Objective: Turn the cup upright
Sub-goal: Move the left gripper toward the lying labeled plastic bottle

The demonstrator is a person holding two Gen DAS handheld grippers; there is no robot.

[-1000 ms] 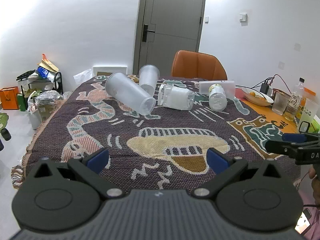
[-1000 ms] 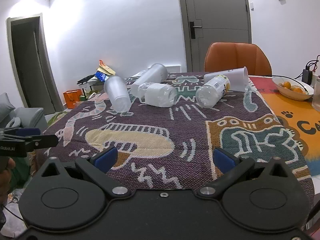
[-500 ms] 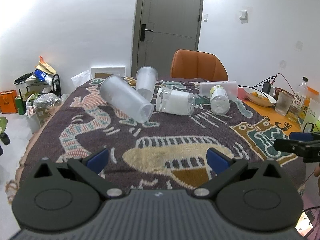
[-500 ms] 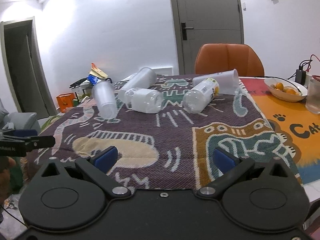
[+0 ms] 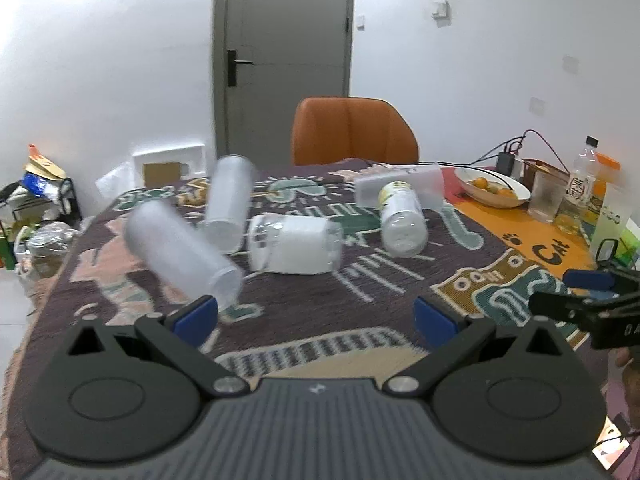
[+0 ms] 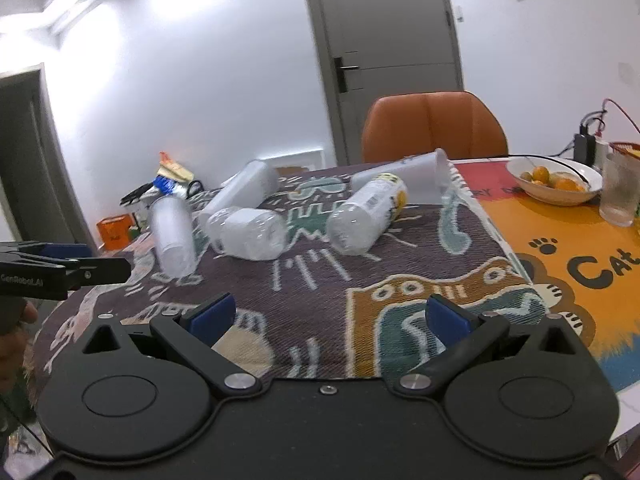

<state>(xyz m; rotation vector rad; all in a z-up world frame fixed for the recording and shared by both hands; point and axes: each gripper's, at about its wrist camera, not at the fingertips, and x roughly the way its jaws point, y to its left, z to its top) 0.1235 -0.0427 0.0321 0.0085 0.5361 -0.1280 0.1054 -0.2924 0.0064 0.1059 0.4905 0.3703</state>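
Several frosted plastic cups lie on their sides on the patterned cloth. The nearest cup (image 5: 182, 256) (image 6: 174, 236) lies at the left, a second cup (image 5: 228, 204) (image 6: 244, 190) behind it, a third cup (image 5: 400, 190) (image 6: 404, 176) at the back. A clear jar (image 5: 294, 250) (image 6: 248, 234) and a yellow-capped bottle (image 5: 400, 218) (image 6: 368, 212) lie between them. My left gripper (image 5: 316, 316) is open and empty, just short of the nearest cup. My right gripper (image 6: 330, 314) is open and empty over the cloth.
An orange chair (image 5: 354, 132) stands behind the table. A bowl of oranges (image 5: 494, 188) (image 6: 556, 178), a glass (image 6: 622, 190), bottles and cables sit at the right on the orange mat (image 6: 580, 256). Clutter stands on the floor at the left (image 5: 36, 200).
Both grippers have moved forward over the table toward the cups, which now look larger and nearer. Both stay open.
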